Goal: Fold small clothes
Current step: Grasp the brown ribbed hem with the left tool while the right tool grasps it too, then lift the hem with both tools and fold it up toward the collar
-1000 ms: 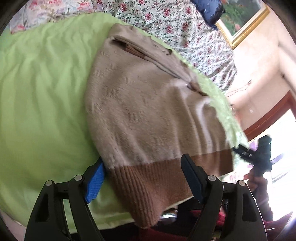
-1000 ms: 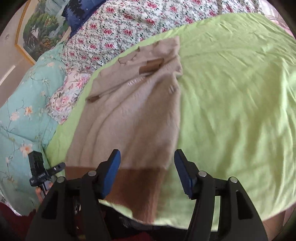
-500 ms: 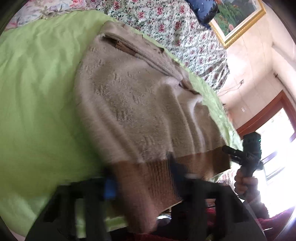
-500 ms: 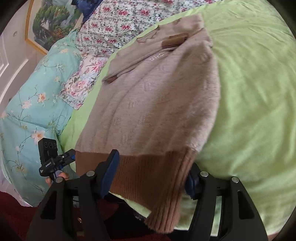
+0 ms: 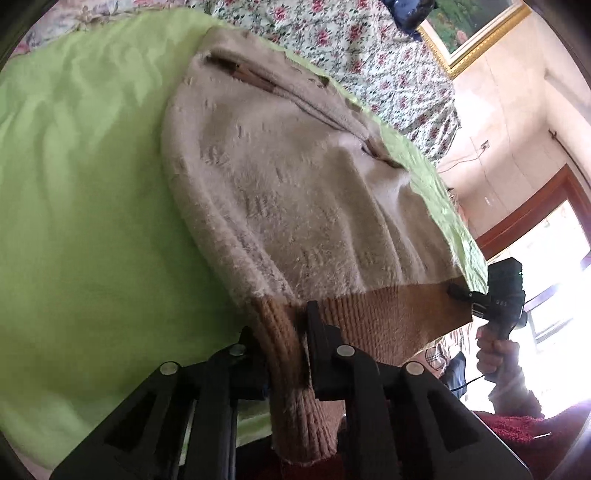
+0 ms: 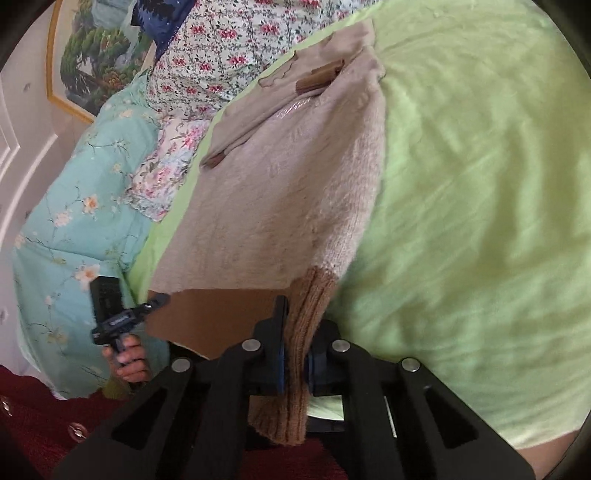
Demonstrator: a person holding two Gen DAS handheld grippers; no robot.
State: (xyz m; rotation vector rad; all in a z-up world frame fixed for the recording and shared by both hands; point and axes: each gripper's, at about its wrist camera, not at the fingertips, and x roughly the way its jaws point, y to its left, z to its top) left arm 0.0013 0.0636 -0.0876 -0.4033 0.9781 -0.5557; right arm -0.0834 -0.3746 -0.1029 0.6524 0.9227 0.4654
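Your left hand-held gripper (image 5: 286, 350) is clamped tight on the brown ribbed hem (image 5: 384, 317) of the beige sweater (image 5: 295, 192), at the hem's left corner, with the knit bunched between the jaws and a fold of it hanging below them. Your right hand-held gripper (image 6: 295, 354) is likewise closed on the hem's right corner, ribbing pinched between its blue-padded fingers (image 6: 280, 365) and drooping beneath. In each wrist view the opposite gripper appears at the far corner of the hem, gripped in your hand. The sweater lies on the green sheet (image 5: 74, 184) of the bed, its body spread flat toward the far side, hem end at the near edge of the bed and raised slightly where you hold it. A sleeve with a brown cuff (image 6: 319, 79) is folded across the upper part of the garment. A floral quilt (image 5: 332, 33) lies past the far end of the sweater; a teal floral cover (image 6: 74, 206) runs along the bed's left side. A framed painting (image 6: 85, 55) hangs on the wall.
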